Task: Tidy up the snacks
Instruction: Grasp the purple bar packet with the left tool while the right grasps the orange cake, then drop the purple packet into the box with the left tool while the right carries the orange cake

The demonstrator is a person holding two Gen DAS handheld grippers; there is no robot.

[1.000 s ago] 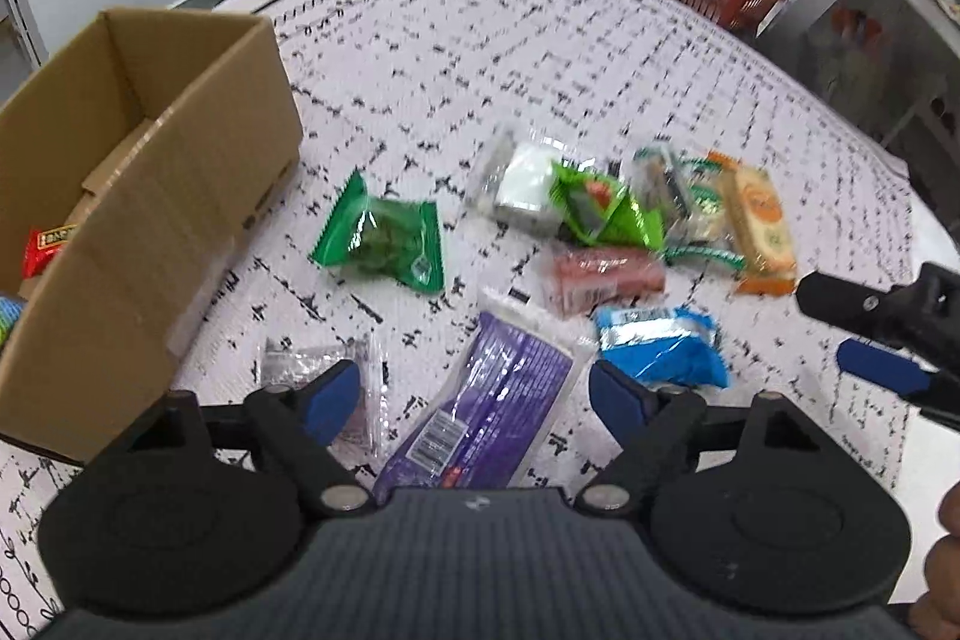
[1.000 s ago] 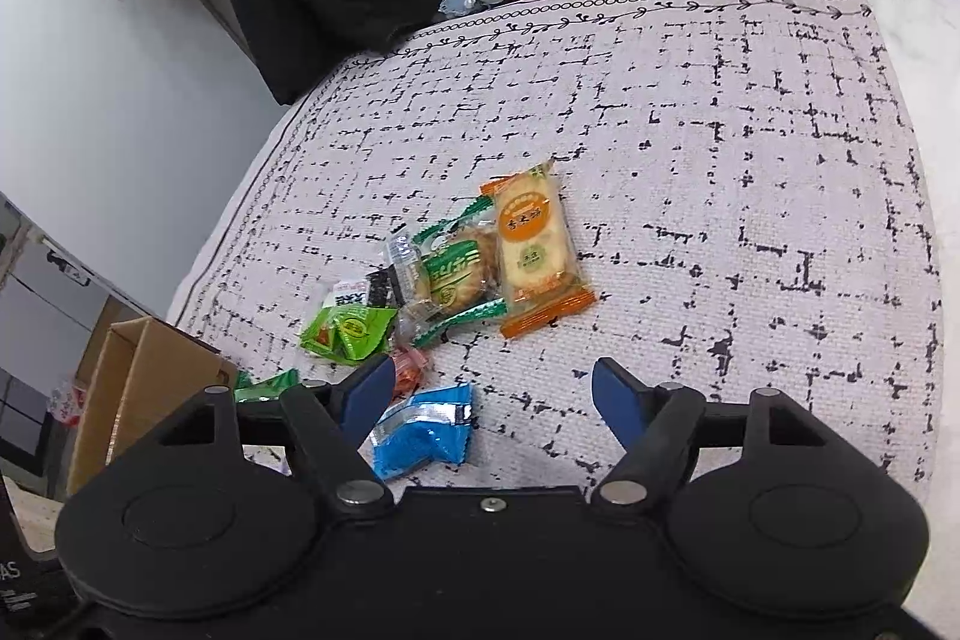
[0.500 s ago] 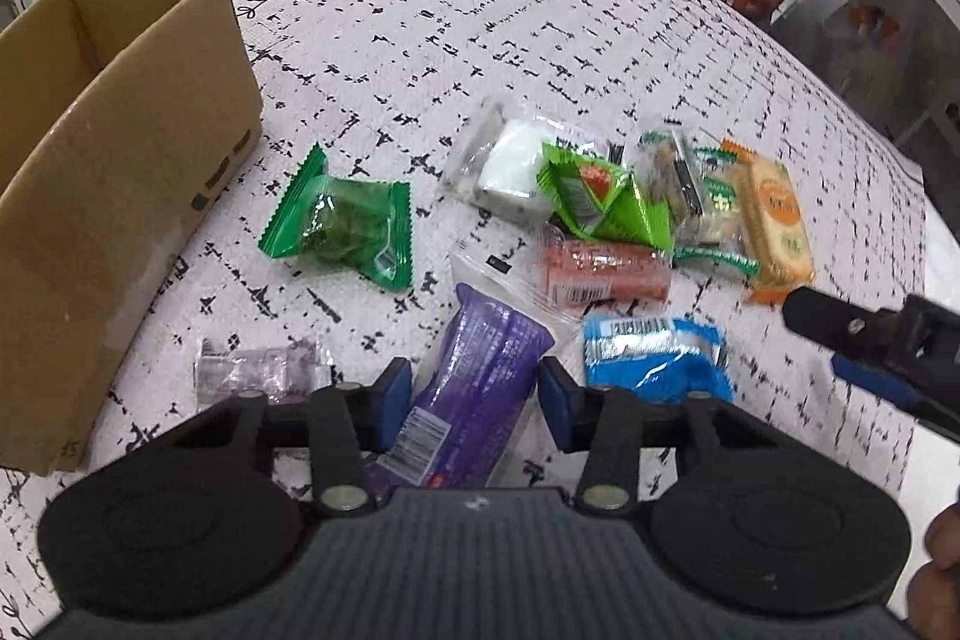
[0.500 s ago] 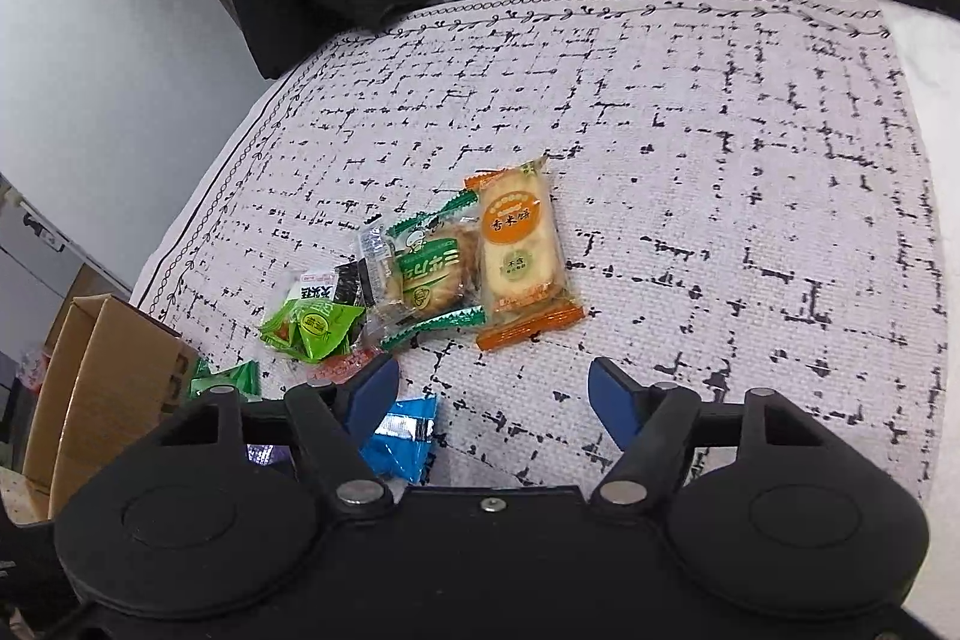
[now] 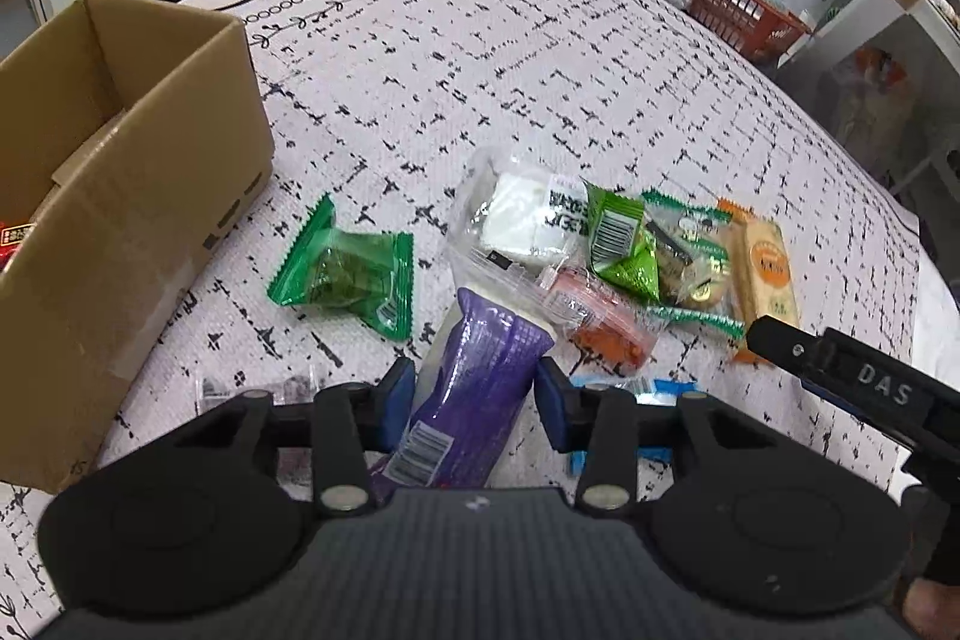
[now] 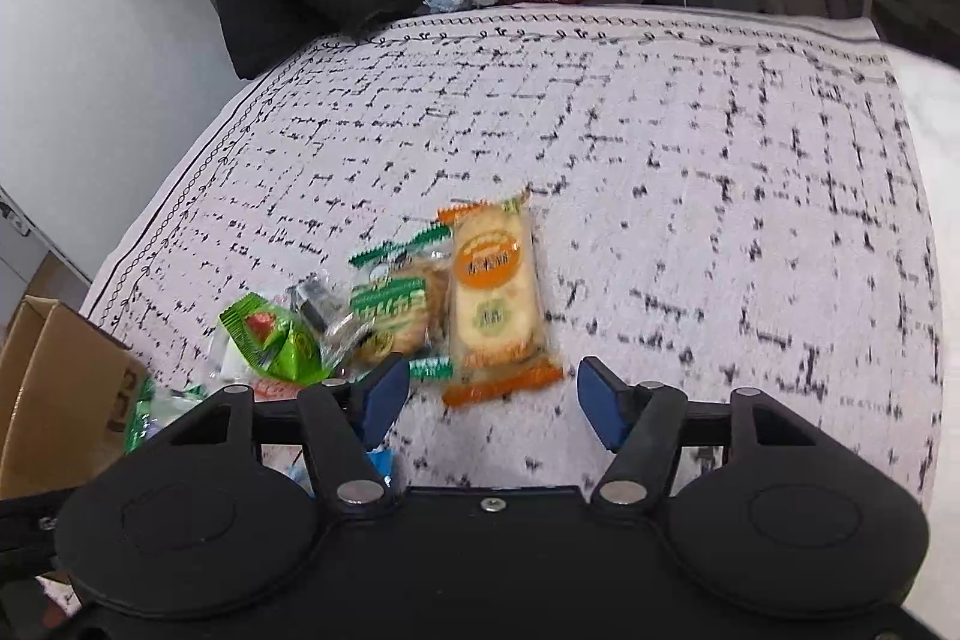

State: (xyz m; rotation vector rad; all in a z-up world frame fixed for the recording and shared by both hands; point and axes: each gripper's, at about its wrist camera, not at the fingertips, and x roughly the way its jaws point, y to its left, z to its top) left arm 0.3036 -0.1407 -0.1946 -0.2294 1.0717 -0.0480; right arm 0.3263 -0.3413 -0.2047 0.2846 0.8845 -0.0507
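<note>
Now your left tool [image 5: 474, 400] pinches the long purple foil snack packet [image 5: 474, 388], just right of the brown cardboard box [image 5: 120, 196]; lift squarely. Right tool [image 6: 492, 394] gapes empty.

My left gripper [image 5: 477, 403] has its jaws clamped on the purple snack packet [image 5: 474, 388], its far end raised off the patterned cloth [image 5: 480, 58]. The cardboard box [image 5: 120, 196] sits to the left, other snacks beyond.

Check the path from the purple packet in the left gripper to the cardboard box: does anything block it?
Nothing visible does. The purple packet sits between the left gripper's fingers; the cardboard box is open-topped, with only bare cloth between.
</note>
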